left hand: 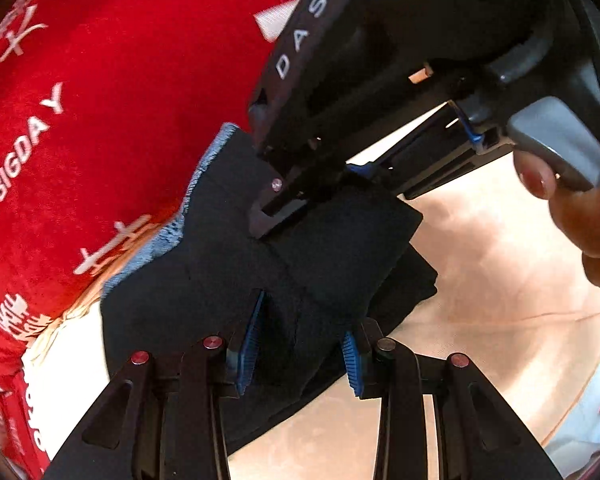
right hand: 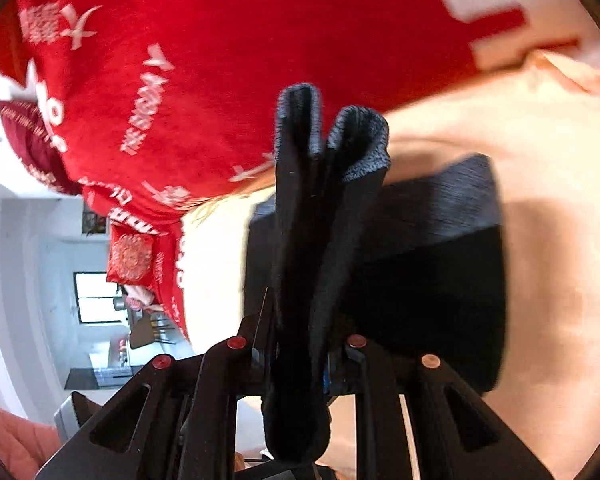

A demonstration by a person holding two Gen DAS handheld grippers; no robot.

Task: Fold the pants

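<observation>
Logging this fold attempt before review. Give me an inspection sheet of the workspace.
Surface: pale peach surface, partly covered by a red printed blanket.
Job's things: black pants, bunched and partly folded, gray-blue ribbed hem showing.
Clutter: red cushion at the blanket's edge.
Grippers: left gripper jaws around a pants fold, a gap visible; right gripper jaws shut on pinched pants layers.
Cables: nothing seen.
Surroundings: white room with a window; image blurred.

Both black hand-held grippers (left hand: 300, 352) (right hand: 300, 356) carry red screws and blue ribbed pads (left hand: 252, 344); one reads "DAS".
</observation>
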